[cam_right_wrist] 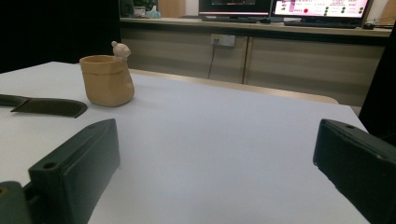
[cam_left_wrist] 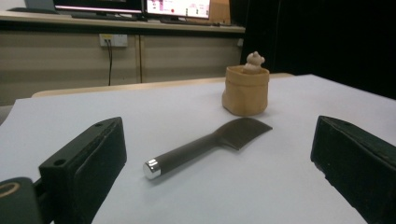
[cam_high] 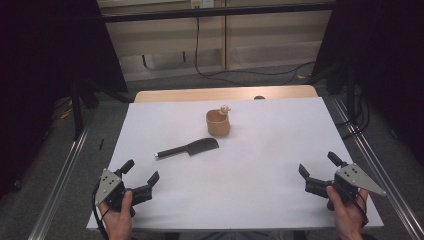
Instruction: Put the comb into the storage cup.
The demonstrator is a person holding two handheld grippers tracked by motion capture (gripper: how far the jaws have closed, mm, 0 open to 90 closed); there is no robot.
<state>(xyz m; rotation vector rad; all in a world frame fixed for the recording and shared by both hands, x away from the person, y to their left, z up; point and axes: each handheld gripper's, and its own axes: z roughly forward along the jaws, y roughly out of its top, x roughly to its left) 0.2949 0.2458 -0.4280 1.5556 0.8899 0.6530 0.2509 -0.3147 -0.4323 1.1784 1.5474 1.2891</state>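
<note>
A dark cleaver-shaped knife (cam_high: pixel 187 148) with a silver cap on its handle end lies flat near the middle of the white table (cam_high: pixel 280 150). Just behind it stands a tan cup (cam_high: pixel 218 122) with a small pale figure on its rim. My left gripper (cam_high: pixel 140 172) rests near the front left corner, open, with nothing between its jaws. In the left gripper view the knife (cam_left_wrist: pixel 205 145) lies ahead between the jaws, handle end nearest, and the cup (cam_left_wrist: pixel 245 89) stands beyond. My right gripper (cam_high: pixel 321 164) sits open and empty near the front right corner. Its view shows the cup (cam_right_wrist: pixel 107 79) and the knife blade (cam_right_wrist: pixel 44 106) at the left.
The white sheet covers a wooden table whose far edge (cam_high: pixel 225 93) shows behind it. Metal rails (cam_high: pixel 65 170) run along both sides on the grey floor. Cables (cam_high: pixel 250 72) trail on the floor beyond, below a bench with monitors (cam_right_wrist: pixel 322 8).
</note>
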